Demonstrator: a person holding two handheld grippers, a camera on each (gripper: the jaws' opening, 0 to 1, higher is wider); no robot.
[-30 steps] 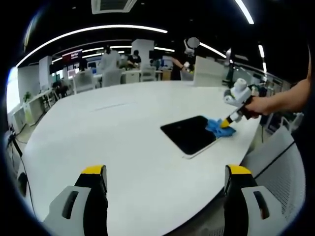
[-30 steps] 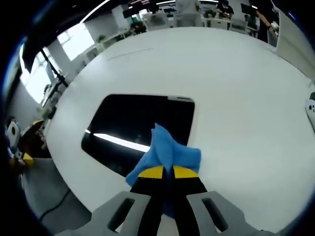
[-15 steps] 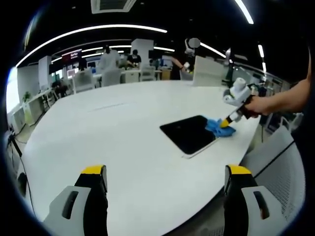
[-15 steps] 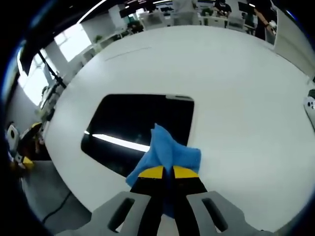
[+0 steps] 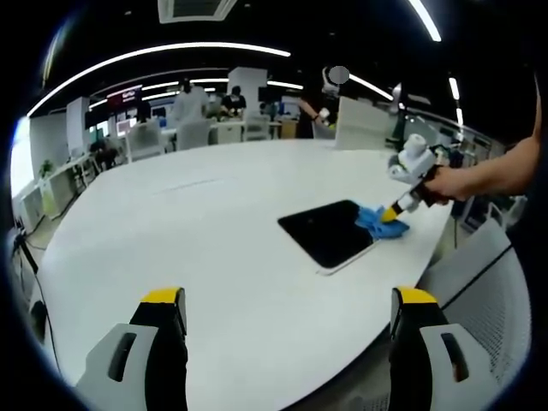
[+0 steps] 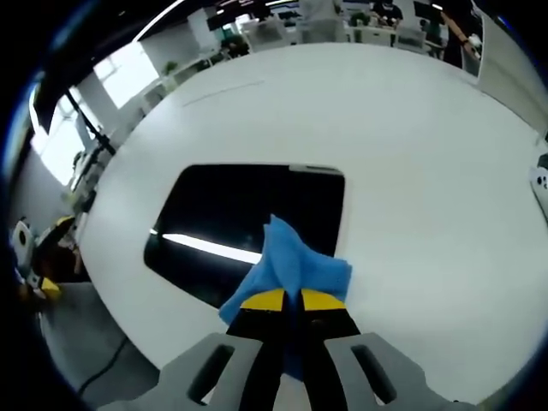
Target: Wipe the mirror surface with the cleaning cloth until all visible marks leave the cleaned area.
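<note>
A dark rectangular mirror (image 6: 244, 227) lies flat on the white table (image 6: 411, 145), reflecting a ceiling light strip. My right gripper (image 6: 292, 301) is shut on a blue cleaning cloth (image 6: 291, 265), which rests on the mirror's near edge. In the left gripper view the mirror (image 5: 327, 231) lies near the table's right edge, with the blue cloth (image 5: 378, 221) at its right corner under the right gripper (image 5: 396, 211), held by a person's hand. My left gripper (image 5: 287, 300) hangs open over the table's near edge, well apart from the mirror, with nothing between its jaws.
The white table (image 5: 197, 223) is broad and bare around the mirror. A grey chair (image 5: 479, 282) stands past its right edge. Desks, chairs and people fill the office behind. A white object (image 6: 539, 190) lies at the table's far right.
The right gripper view has shifted very slightly, the mirror's right edge sitting a little further right. The left gripper has not moved.
</note>
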